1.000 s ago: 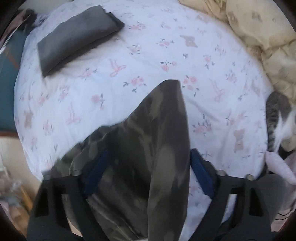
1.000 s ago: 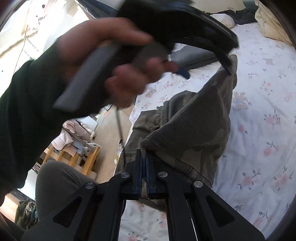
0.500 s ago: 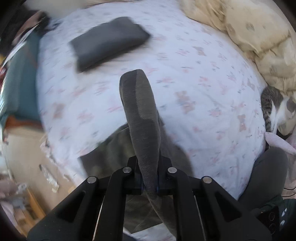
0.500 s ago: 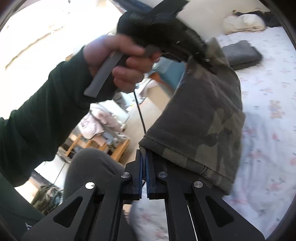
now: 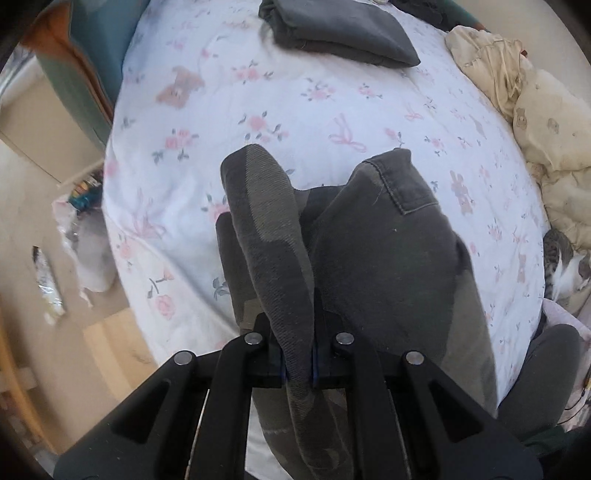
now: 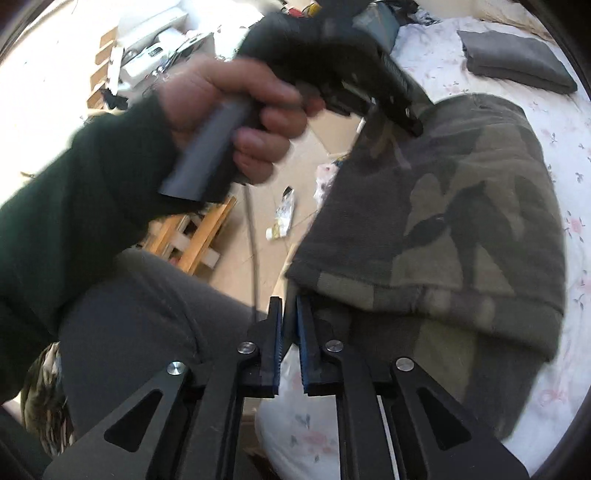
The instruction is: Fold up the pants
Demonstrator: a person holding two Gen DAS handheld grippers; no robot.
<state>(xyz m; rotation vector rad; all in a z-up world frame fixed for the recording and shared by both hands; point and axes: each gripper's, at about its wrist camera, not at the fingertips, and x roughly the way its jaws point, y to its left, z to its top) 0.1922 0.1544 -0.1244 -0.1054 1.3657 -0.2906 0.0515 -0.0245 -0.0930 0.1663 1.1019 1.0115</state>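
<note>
1. One bed [image 5: 295,110], covered by a white sheet printed with pink flowers and bears, fills most of the left wrist view; a crumpled cream duvet [image 5: 546,122] is heaped at its far right.
2. Camouflage pants [image 5: 388,266] are draped over the near edge of the bed, partly lifted off the sheet, with a hemmed corner standing up near the middle.
3. A folded dark grey garment [image 5: 332,29] lies flat at the far end of the bed, well apart from the pants.
4. A cat [image 5: 565,266] is seen at the right edge of the bed.
5. The left claw [image 5: 298,365] is clenched on a narrow fold of the pants, which rises between its blue pads.
6. The right claw [image 6: 290,347] has just been opening; a slim gap is seen between its pads, and no cloth is pressed there, the pants' waistband lying just beside it to the right.
7. A hand [image 6: 236,110] in a dark green sleeve is wrapped round the left claw's handle.
</note>
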